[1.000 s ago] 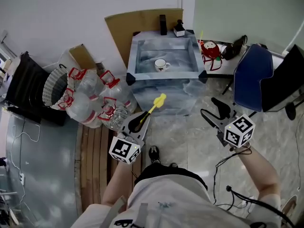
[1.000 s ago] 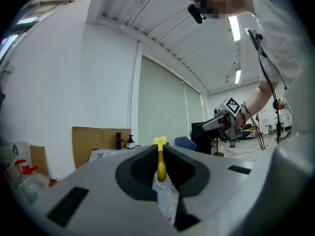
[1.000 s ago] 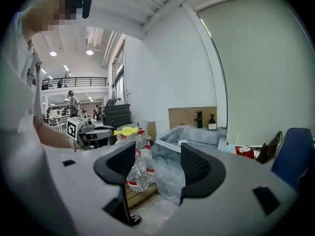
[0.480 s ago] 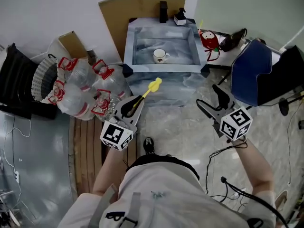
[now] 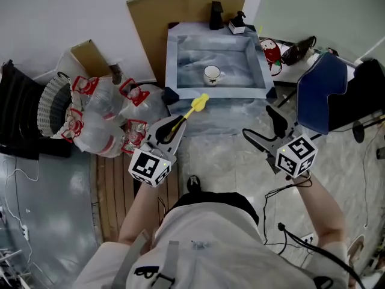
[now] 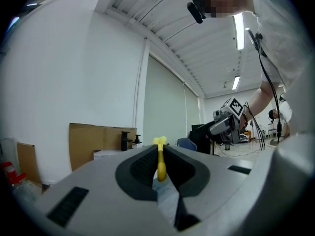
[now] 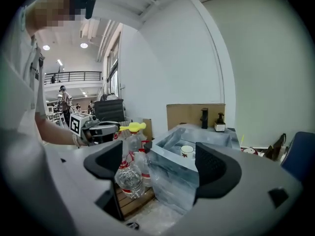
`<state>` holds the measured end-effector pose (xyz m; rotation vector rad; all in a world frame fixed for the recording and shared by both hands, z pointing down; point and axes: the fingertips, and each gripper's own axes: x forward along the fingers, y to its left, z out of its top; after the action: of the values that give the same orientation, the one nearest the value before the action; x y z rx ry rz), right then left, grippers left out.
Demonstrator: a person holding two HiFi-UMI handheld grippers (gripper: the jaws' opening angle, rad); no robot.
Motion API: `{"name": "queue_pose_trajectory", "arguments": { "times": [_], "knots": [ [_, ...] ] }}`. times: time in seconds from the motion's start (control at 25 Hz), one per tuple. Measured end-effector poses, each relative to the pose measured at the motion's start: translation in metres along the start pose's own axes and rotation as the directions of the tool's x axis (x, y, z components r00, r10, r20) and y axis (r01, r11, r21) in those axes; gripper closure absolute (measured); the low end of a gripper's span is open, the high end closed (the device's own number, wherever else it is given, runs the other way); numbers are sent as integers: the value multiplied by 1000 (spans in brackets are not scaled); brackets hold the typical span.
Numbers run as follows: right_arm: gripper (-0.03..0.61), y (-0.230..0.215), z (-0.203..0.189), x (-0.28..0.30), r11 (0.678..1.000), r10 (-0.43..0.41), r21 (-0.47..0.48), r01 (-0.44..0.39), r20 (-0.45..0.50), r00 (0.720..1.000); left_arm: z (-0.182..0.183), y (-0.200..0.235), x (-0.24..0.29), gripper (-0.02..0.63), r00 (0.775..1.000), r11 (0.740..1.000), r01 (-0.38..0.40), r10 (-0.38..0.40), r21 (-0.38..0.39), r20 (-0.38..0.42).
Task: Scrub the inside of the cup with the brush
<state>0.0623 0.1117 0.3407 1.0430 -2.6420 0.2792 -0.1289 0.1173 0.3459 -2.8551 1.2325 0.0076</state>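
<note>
A white cup point(image 5: 211, 74) with a small red print stands upright inside the grey basin point(image 5: 173, 71); the right gripper view shows the cup point(image 7: 186, 151) too. My left gripper point(image 5: 174, 127) is shut on a yellow brush point(image 5: 197, 105), whose head points toward the basin's near rim. In the left gripper view the yellow brush point(image 6: 160, 159) is clamped between the dark pads. My right gripper point(image 5: 263, 125) hangs right of the basin, short of it; its jaws are opening wide with nothing between them.
Several clear water bottles point(image 5: 102, 116) with red handles lie left of the basin beside a wire basket point(image 5: 51, 108). Cardboard point(image 5: 159, 17) leans behind the basin. A blue chair point(image 5: 322, 95) and a side table with a red object point(image 5: 272, 51) stand at the right.
The basin and cup have come nearer to both grippers. The right gripper's jaws have spread wider. The brush stays clamped in the left gripper.
</note>
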Motion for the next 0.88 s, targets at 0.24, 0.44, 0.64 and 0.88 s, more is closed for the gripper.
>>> {"name": "queue_pose_trajectory", "arguments": {
  "times": [0.24, 0.44, 0.64, 0.88],
  "knots": [
    [141, 5, -12, 10, 1000, 17, -6, -18, -58, 998, -7, 15, 8, 578, 1000, 1000, 22, -22, -7, -11],
    [143, -8, -15, 18, 1000, 27, -3, -27, -69, 997, -16, 18, 17, 578, 1000, 999, 17, -18, -31, -12],
    [143, -30, -17, 37, 999, 45, 5, -44, -82, 996, -20, 30, 29, 578, 1000, 999, -18, 17, -40, -19],
    [143, -55, -13, 58, 991, 96, 100, -85, -104, 990, -12, 44, 47, 578, 999, 996, -35, 35, -88, -3]
  ]
}}
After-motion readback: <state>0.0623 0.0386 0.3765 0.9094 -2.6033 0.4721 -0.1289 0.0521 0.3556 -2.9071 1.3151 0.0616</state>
